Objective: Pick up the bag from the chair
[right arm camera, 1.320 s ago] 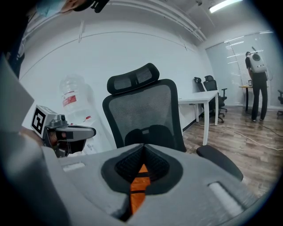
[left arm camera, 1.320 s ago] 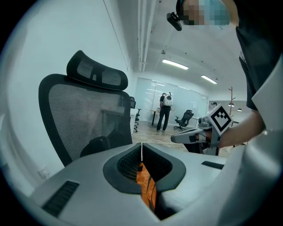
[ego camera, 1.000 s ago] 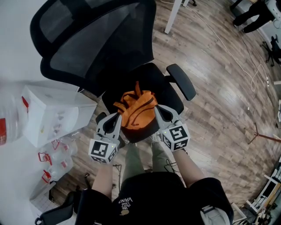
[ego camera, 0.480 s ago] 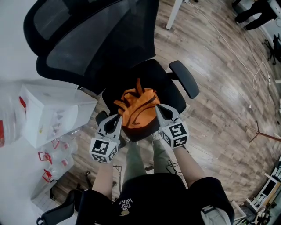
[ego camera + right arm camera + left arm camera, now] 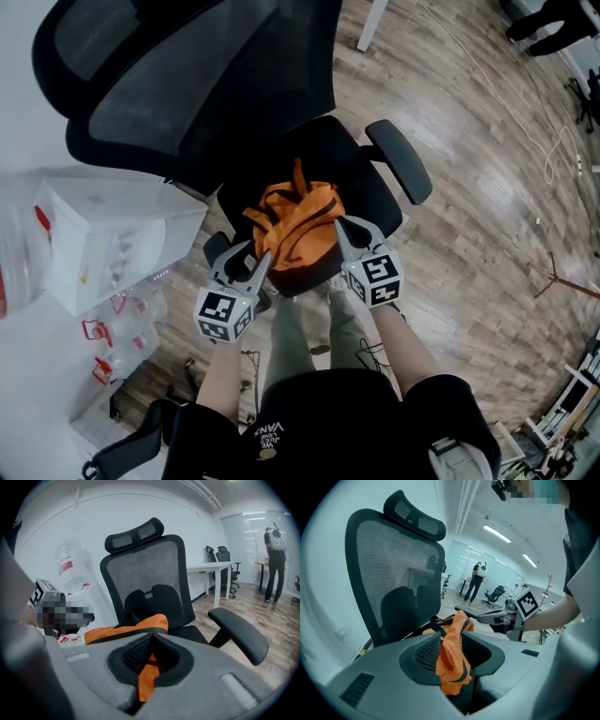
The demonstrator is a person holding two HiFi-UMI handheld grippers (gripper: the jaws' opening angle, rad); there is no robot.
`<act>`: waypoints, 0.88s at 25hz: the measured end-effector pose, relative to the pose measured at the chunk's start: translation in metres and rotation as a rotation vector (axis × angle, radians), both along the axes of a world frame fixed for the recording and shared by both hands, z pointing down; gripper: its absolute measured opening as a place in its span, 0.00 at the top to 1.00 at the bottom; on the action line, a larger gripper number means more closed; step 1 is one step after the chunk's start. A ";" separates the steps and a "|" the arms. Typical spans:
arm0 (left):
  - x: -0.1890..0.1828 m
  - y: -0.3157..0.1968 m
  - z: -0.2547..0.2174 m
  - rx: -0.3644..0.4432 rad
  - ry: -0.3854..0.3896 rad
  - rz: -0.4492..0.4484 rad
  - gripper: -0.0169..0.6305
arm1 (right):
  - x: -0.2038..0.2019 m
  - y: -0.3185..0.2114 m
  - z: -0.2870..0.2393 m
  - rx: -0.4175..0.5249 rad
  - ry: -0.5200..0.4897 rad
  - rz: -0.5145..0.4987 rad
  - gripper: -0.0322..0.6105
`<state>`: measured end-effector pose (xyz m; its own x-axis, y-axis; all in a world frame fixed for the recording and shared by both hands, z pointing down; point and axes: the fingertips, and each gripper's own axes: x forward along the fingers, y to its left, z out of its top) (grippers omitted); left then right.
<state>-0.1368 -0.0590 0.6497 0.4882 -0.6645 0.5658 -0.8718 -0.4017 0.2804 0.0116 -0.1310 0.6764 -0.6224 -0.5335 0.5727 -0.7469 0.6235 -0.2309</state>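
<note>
1. The orange bag (image 5: 293,228) lies crumpled on the seat of the black chair (image 5: 323,155), toward the seat's front edge. One strap loop sticks up toward the mesh backrest (image 5: 187,84).
2. The right gripper (image 5: 343,228) is at the bag's right side. Its jaws are closed, pinching a fold of orange fabric between the pads.
3. The left gripper (image 5: 257,259) is at the bag's left side. Its jaws have just been opening and now stand apart, with a fold of the bag hanging in the gap between them, not pinched.
4. Both grippers point forward and downward at the seat, with the bag between them.
5. A padded armrest (image 5: 405,159) juts out on the chair's right in the head view.
6. A white box (image 5: 112,244) stands just beside the chair on the head view's left, and the wooden floor (image 5: 487,216) spreads out to the right.
</note>
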 end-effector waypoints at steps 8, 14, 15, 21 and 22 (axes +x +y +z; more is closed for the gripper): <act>0.005 0.009 0.018 -0.052 0.012 0.008 0.71 | 0.007 -0.006 0.015 -0.015 0.024 0.012 0.95; 0.006 0.014 0.025 -0.071 0.016 0.007 0.70 | 0.010 -0.004 0.026 -0.043 0.031 0.008 0.75; 0.006 0.014 0.026 -0.076 0.018 0.008 0.70 | 0.009 -0.004 0.028 -0.046 0.035 0.004 0.75; 0.007 0.017 0.036 -0.107 0.036 0.007 0.69 | 0.001 -0.001 0.043 -0.073 0.063 -0.041 0.65; 0.007 0.017 0.038 -0.110 0.036 0.007 0.68 | -0.001 -0.001 0.046 -0.077 0.068 -0.051 0.62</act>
